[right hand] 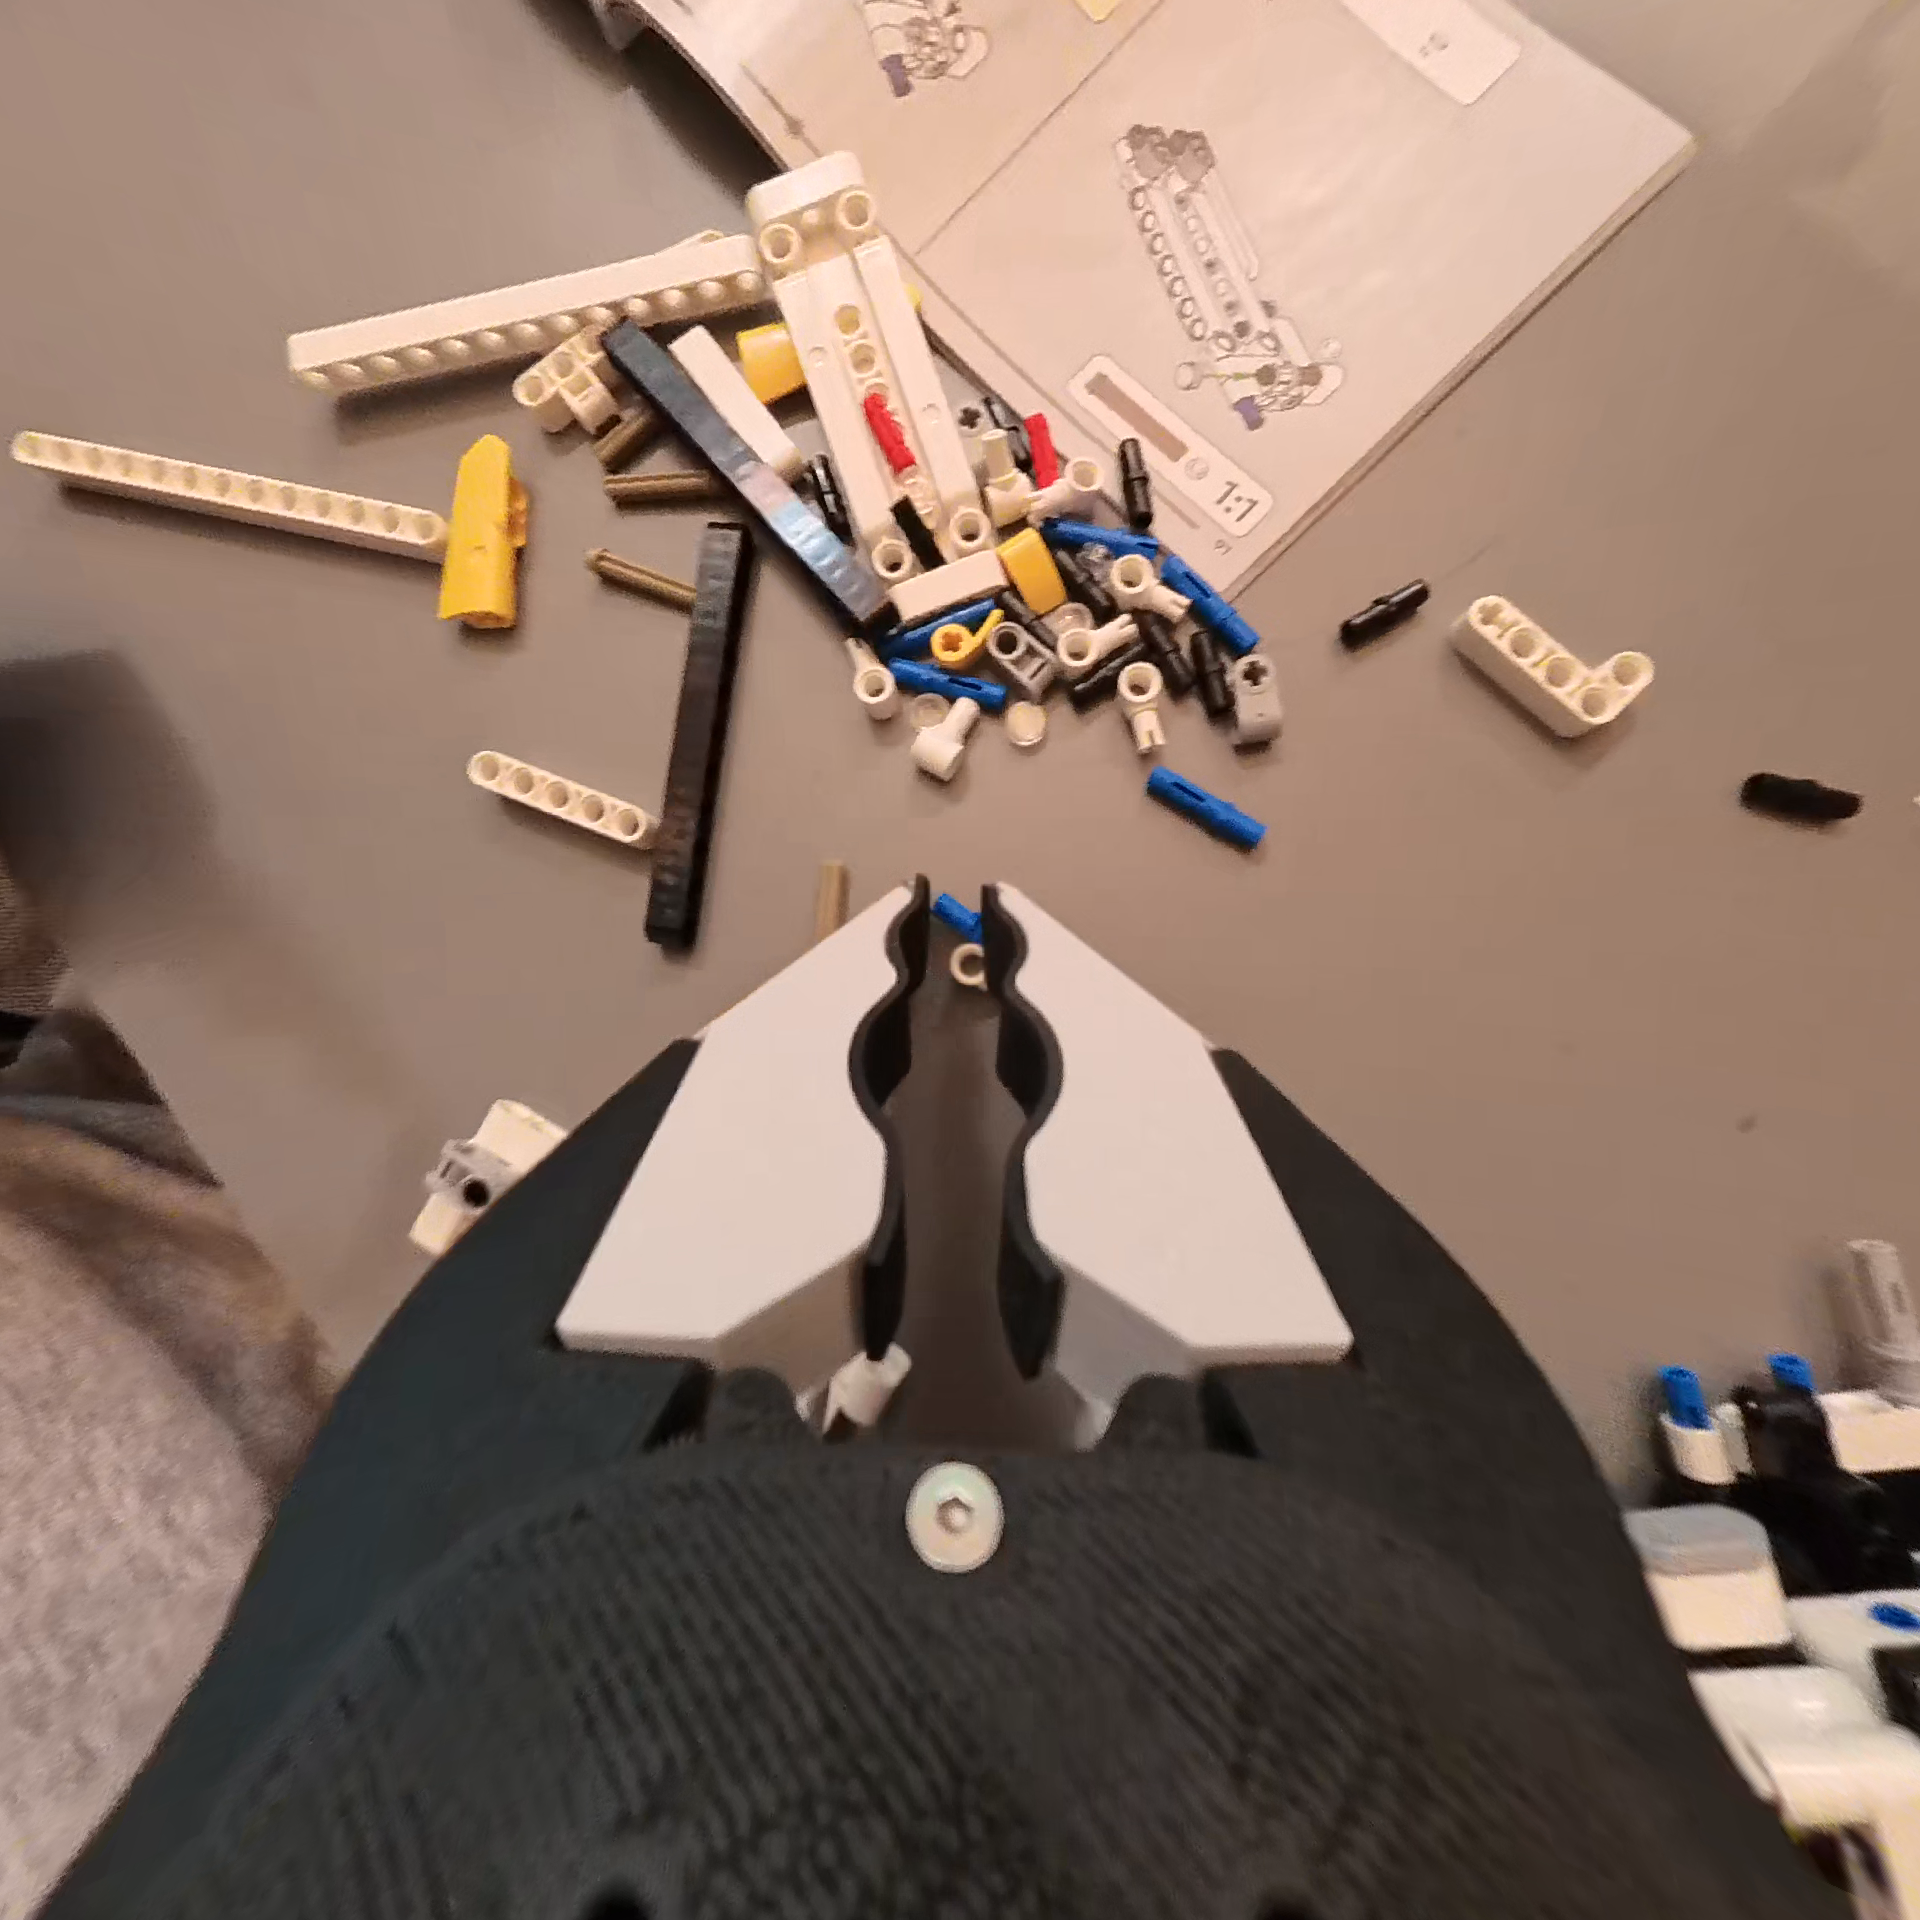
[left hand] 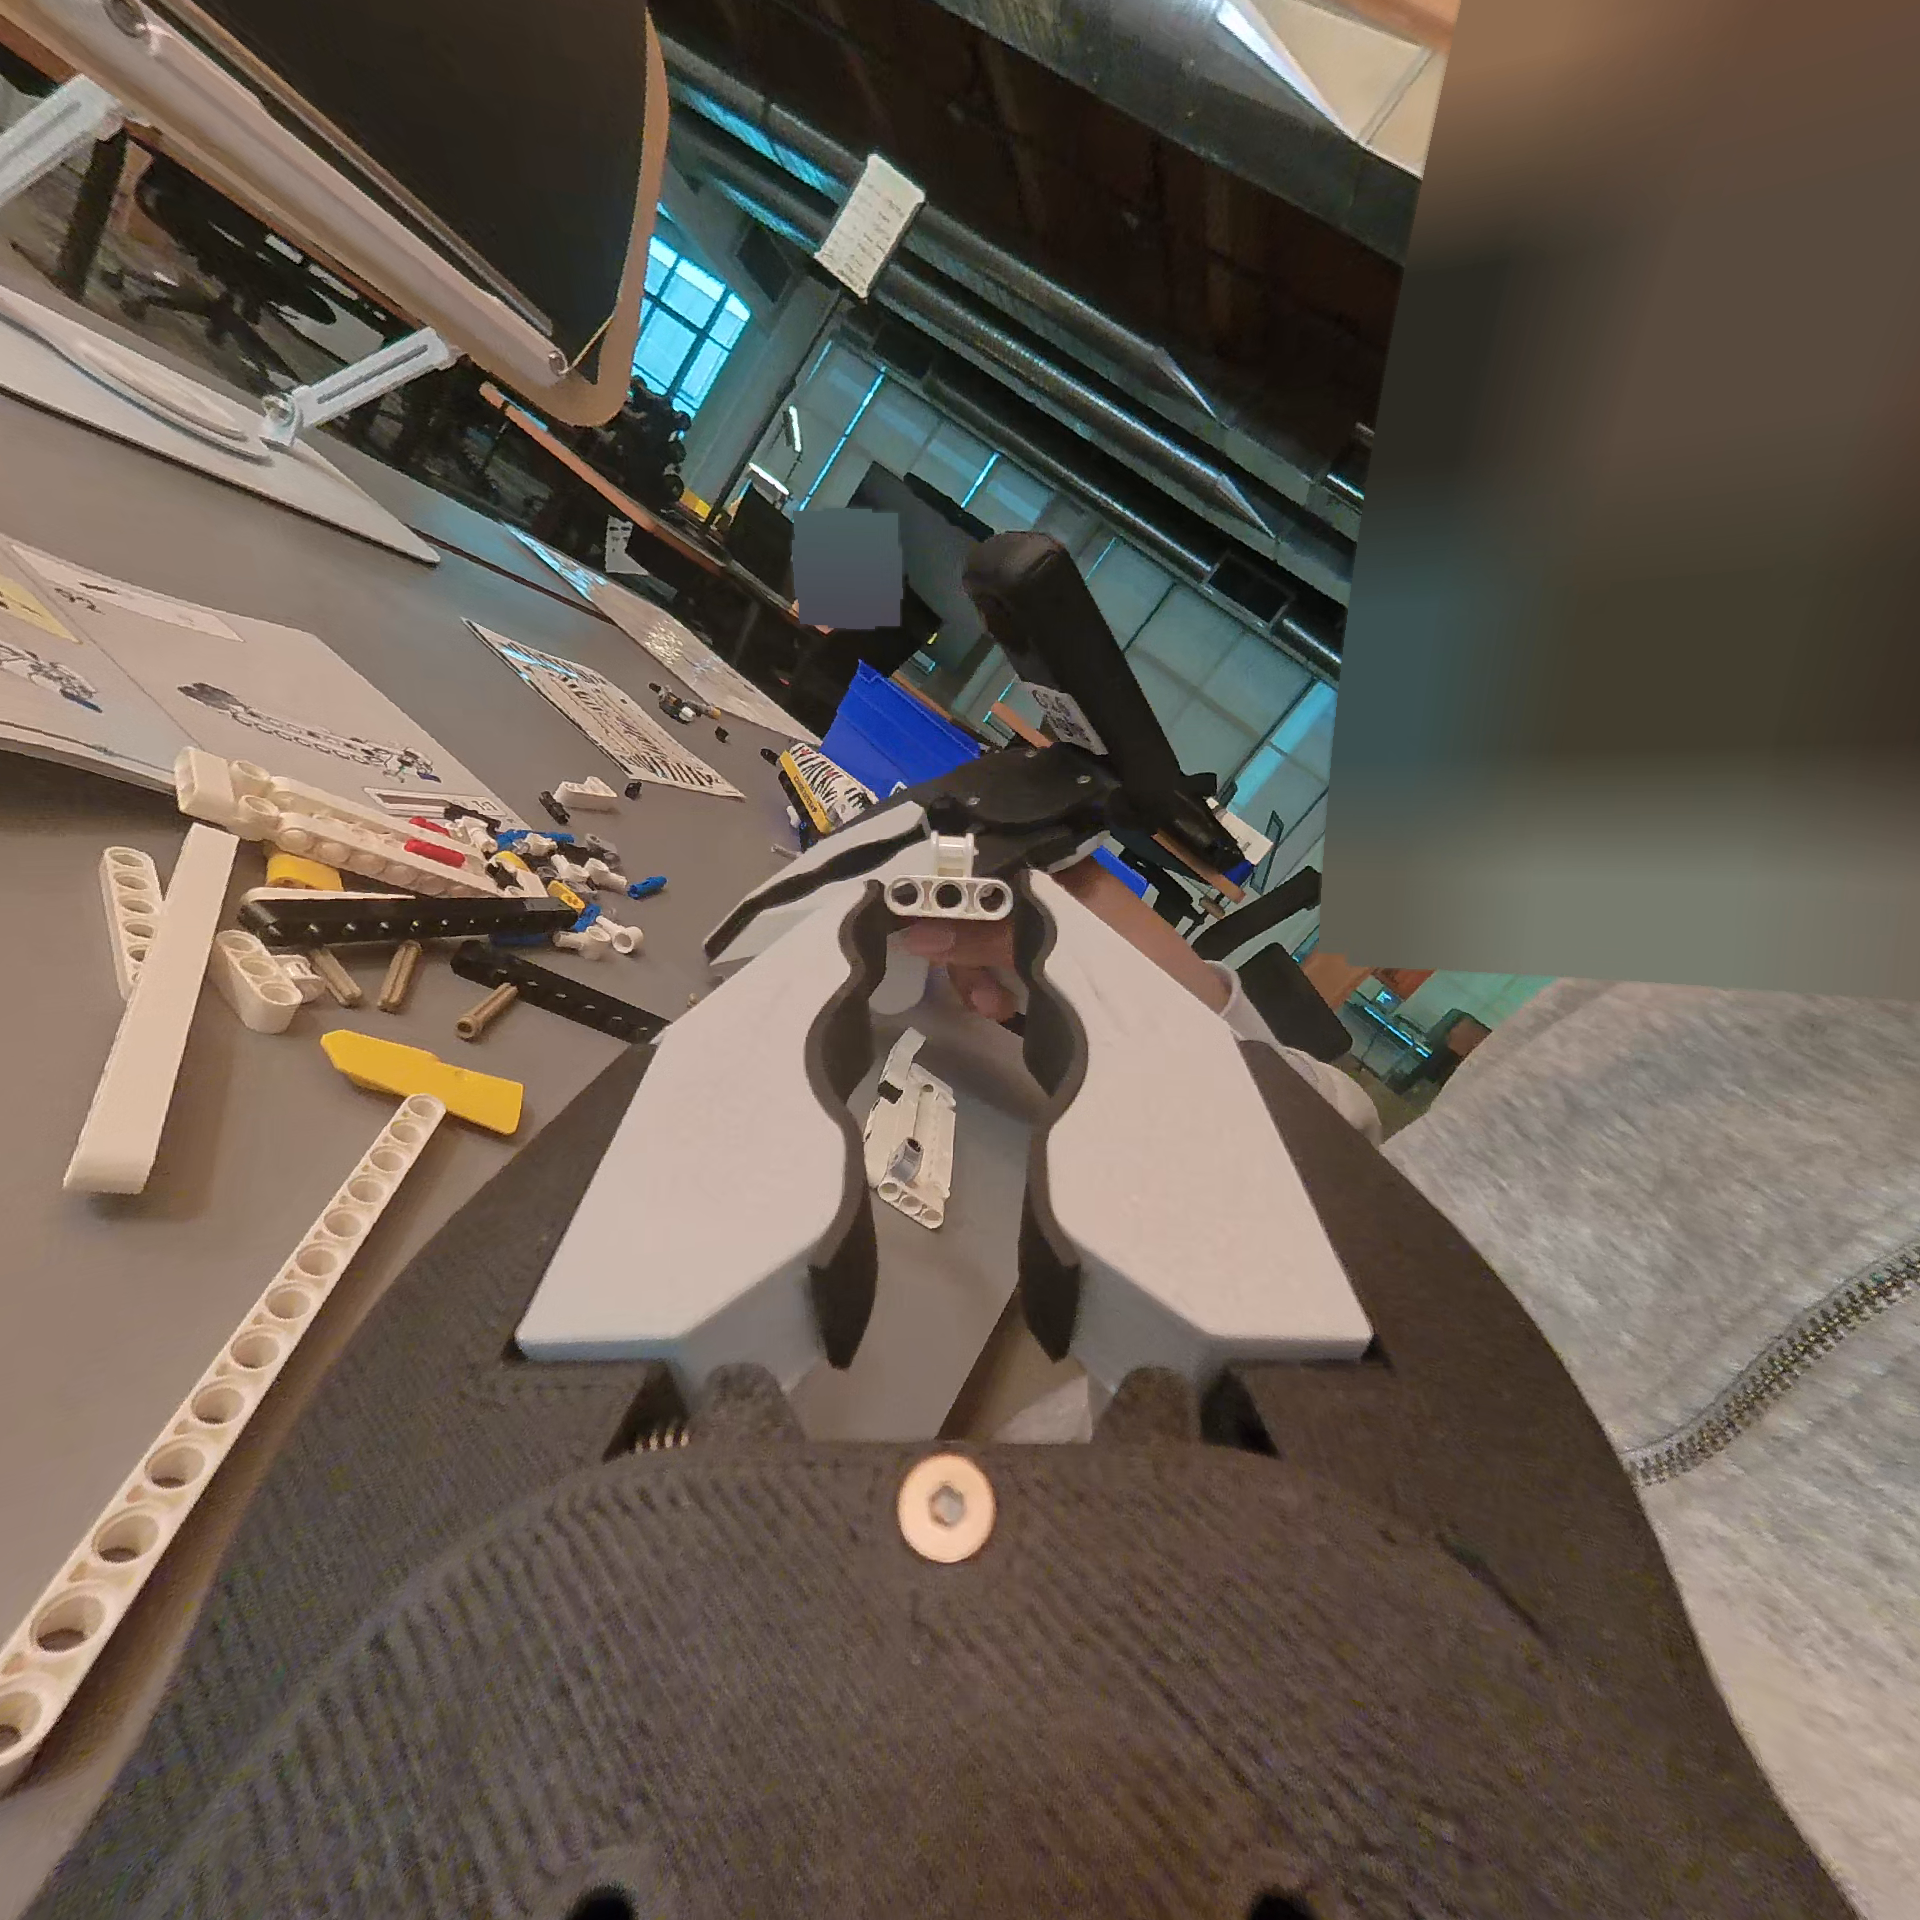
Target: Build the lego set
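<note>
Left gripper (left hand: 949, 896) clamps one three-hole white beam (left hand: 949, 895); right gripper (right hand: 953, 906) pinches one blue pin (right hand: 956, 912)

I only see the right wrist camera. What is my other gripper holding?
Observer: The left gripper is shut on a small white three-hole beam.
Operator: Is anything stuck on it?
Observer: Yes, a white connector stands on its top edge.
Operator: My jaws have a blue pin. Is the beam down on the table?
Observer: No, it is held up off the grey table.
</note>
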Motion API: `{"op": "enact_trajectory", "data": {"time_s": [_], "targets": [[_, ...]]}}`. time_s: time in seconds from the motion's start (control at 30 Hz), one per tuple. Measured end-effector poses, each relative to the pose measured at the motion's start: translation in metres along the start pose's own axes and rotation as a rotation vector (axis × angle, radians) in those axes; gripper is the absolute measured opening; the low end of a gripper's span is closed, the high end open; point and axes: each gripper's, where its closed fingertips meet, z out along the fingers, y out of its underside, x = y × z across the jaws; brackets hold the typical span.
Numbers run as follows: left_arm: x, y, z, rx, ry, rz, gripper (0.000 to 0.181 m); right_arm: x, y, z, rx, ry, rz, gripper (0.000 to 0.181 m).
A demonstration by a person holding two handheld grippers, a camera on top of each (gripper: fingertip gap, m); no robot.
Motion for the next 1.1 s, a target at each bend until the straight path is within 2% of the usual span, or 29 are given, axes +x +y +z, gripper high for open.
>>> {"op": "enact_trajectory", "data": {"time_s": [0.1,0.5,0.77,0.93,1.1], "targets": [[0.000,0.000,0.000,-0.002,-0.003,0.005,0.021,-0.004,-0.004,-0.005,0.035,-0.019,0.014,0.008],[0.000,0.001,0.001,-0.004,-0.007,0.009,0.021,0.011,0.008,-0.016,0.032,0.084,0.026,0.008],[0.000,0.001,0.001,-0.006,-0.007,0.008,0.021,0.018,0.016,-0.032,0.008,0.153,0.018,0.019],[0.000,0.001,0.001,-0.006,-0.006,0.006,0.021,0.024,0.031,-0.037,-0.036,0.175,0.032,0.018],[0.000,0.002,0.001,-0.009,-0.008,0.008,0.021,0.016,0.046,-0.034,-0.108,0.138,0.061,0.016]]}}
